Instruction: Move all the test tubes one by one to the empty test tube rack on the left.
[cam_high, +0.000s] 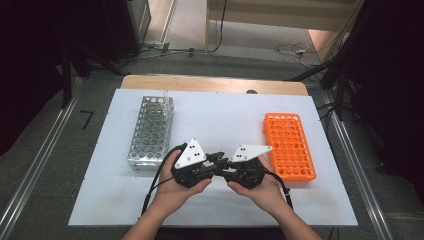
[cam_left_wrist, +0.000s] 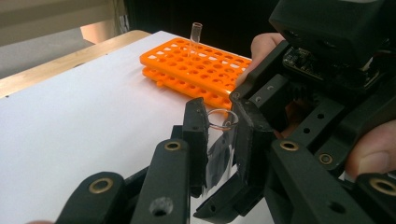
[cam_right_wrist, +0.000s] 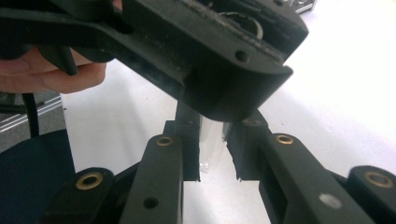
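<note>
Both of my grippers meet at the middle front of the white board, tips facing each other. A clear glass test tube (cam_left_wrist: 219, 149) stands between the left gripper's (cam_left_wrist: 220, 111) pads, its open rim just above them, and the pads press on it. In the right gripper view the same tube (cam_right_wrist: 211, 144) sits between the right gripper's (cam_right_wrist: 215, 137) pads, under the left gripper's black body. From the high view the left gripper (cam_high: 214, 159) and right gripper (cam_high: 226, 163) almost touch, each in a hand.
A metal tube rack (cam_high: 150, 132) stands at the left of the white board (cam_high: 225, 115). An orange tube rack (cam_high: 290, 145) lies at the right, with one clear tube (cam_left_wrist: 195, 35) upright in it. Cables trail from both grippers toward the front edge.
</note>
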